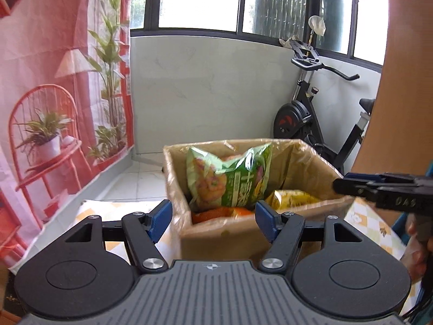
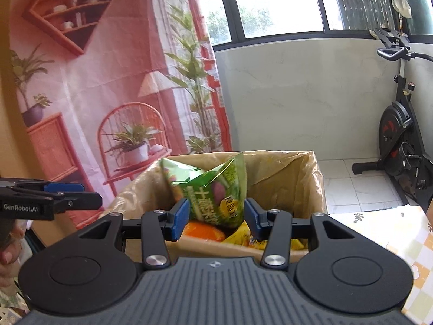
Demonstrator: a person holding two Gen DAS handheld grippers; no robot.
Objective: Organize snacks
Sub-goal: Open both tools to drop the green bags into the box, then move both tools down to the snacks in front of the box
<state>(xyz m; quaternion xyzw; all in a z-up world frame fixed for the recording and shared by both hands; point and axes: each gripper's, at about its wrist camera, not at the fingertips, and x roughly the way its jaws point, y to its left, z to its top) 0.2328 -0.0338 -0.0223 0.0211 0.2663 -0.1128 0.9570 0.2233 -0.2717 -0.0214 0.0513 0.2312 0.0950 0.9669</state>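
Observation:
A cardboard box (image 1: 238, 237) lined with clear plastic stands on the table. A green snack bag (image 1: 230, 178) stands upright in it, over an orange pack (image 1: 216, 213) and a yellow bag (image 1: 292, 197). My left gripper (image 1: 213, 220) hovers open just before the box's near wall, with nothing between its blue pads (image 1: 159, 219). In the right wrist view, my right gripper (image 2: 216, 219) is open near the box (image 2: 284, 178). The green bag (image 2: 213, 187) shows beyond its pads, not pinched. Each gripper sees the other from the side: the right gripper (image 1: 343, 185) and the left gripper (image 2: 92, 199).
The table wears a yellow checked cloth (image 2: 379, 224). A printed pink backdrop (image 1: 54, 81) hangs on the left, and an exercise bike (image 1: 311, 113) stands by the window wall on white floor tiles (image 2: 351, 184). A person's hand (image 2: 8, 254) holds the left gripper.

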